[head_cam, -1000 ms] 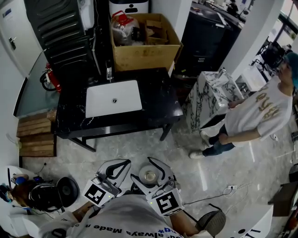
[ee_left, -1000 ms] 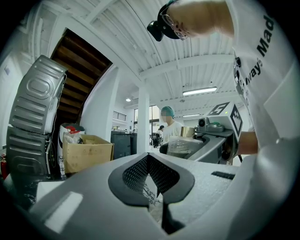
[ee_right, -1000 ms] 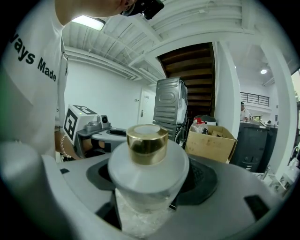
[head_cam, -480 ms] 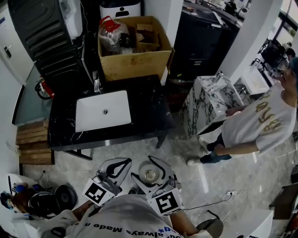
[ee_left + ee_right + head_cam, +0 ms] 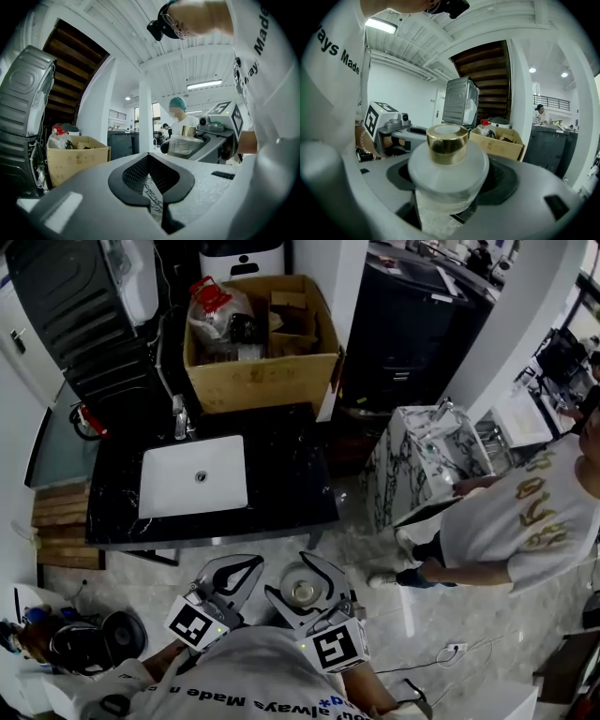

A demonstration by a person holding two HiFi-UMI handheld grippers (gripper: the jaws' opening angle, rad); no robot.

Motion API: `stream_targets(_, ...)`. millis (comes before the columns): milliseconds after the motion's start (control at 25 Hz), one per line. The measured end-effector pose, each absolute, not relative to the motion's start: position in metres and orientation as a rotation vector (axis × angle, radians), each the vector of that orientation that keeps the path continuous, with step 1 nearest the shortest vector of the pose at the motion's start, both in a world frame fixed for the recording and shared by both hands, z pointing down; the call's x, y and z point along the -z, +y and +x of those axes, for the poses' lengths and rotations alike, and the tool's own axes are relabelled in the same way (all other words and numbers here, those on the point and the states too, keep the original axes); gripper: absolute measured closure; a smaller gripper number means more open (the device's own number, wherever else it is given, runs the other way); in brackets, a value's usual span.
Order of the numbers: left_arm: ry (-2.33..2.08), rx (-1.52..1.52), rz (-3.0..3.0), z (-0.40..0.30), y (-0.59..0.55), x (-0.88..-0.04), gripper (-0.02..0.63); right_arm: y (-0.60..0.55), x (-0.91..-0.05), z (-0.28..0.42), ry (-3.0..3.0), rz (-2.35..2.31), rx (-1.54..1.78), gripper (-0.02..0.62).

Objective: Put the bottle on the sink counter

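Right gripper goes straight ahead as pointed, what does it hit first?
Likely the cardboard box behind the sink counter; right gripper, shut on the bottle, seems level with it. Height is unclear.

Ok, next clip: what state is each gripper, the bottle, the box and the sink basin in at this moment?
Left gripper: jaws together, holding nothing.
Right gripper: shut on the bottle.
Bottle: upright, gold cap on, held between the right gripper's jaws, not yet on the sink counter.
Cardboard box: open at the top, things inside.
Sink basin: nothing in it.
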State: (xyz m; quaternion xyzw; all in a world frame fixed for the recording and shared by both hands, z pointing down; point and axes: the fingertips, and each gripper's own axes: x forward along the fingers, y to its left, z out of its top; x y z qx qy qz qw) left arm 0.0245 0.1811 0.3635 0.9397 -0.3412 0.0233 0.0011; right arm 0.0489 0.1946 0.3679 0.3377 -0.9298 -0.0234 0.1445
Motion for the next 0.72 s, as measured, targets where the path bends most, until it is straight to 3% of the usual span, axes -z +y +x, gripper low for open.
stream_targets(720, -1.111, -0.093, 2.874, 0.036, 0.106, -0.386, 0.604, 0.121, -0.393, 0.066, -2.661, 0.926, 0.011, 0.259)
